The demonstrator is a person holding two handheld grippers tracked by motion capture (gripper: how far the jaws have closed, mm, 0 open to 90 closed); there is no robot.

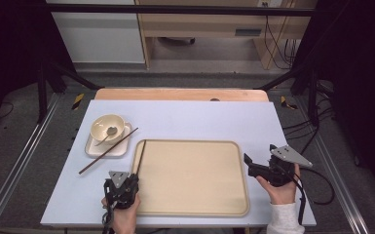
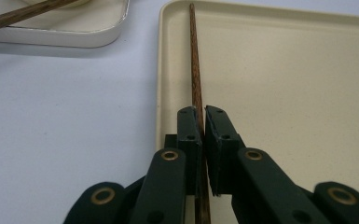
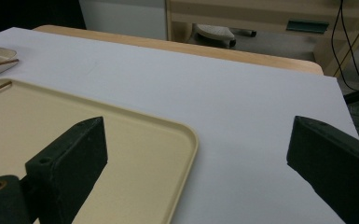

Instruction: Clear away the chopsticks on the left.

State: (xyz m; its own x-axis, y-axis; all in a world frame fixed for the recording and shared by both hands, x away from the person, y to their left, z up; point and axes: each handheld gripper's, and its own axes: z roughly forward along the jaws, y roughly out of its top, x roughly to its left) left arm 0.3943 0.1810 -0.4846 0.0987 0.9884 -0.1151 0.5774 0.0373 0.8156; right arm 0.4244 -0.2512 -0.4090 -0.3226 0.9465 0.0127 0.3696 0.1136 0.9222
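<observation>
A brown wooden chopstick [image 2: 196, 74] lies along the left inner edge of the beige tray [image 2: 284, 93], and my left gripper [image 2: 202, 114] is shut on its near end. From above, that left gripper [image 1: 126, 184] sits at the tray's [image 1: 195, 204] front left corner with the chopstick [image 1: 141, 157] running away from it. A second chopstick [image 1: 108, 151] rests slanted across the small white square plate [image 1: 93, 149], which carries a cream bowl [image 1: 107, 127] with a spoon inside. My right gripper [image 1: 249, 163] hovers open at the tray's right edge, nothing between its jaws.
A pale blue mat [image 1: 199, 117] covers the wooden table. Past the table's far edge stand a desk and cables [image 1: 277, 44] on the floor. The right gripper view has the tray's far right corner [image 3: 186, 135] and bare mat [image 3: 242, 102].
</observation>
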